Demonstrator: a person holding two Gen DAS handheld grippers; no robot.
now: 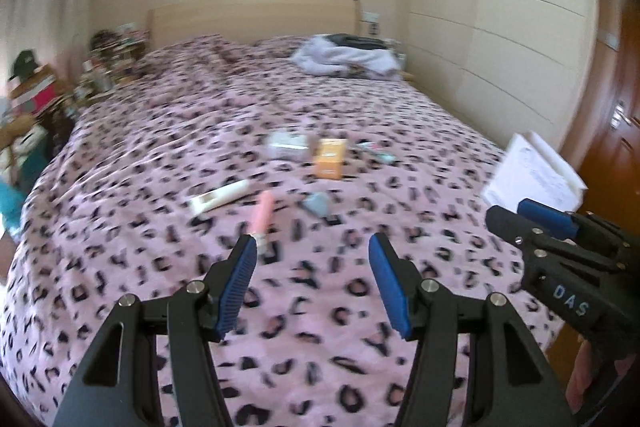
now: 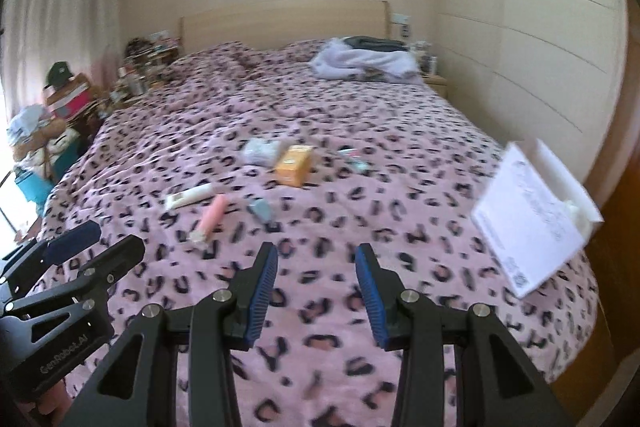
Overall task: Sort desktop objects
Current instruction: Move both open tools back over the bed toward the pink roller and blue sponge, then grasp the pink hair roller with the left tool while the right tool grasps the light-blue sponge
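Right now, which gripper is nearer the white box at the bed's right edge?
Right. The right gripper hovers left of the white box; the left gripper is further left. Both are open.

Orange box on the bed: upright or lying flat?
Lying flat: the orange box rests on a broad face on the bedspread.

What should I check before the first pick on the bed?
1. Left hand-held gripper open, empty: ok.
2. Right hand-held gripper open, empty: ok.
3. Pink tube nearest, lying apart from the others: ok.
4. White tube, orange box, blue item in view: ok.
5. White tray at the bed's right edge; whether resting or held: cannot tell.
6. Image sharp enough to aim: not ok, motion blur.
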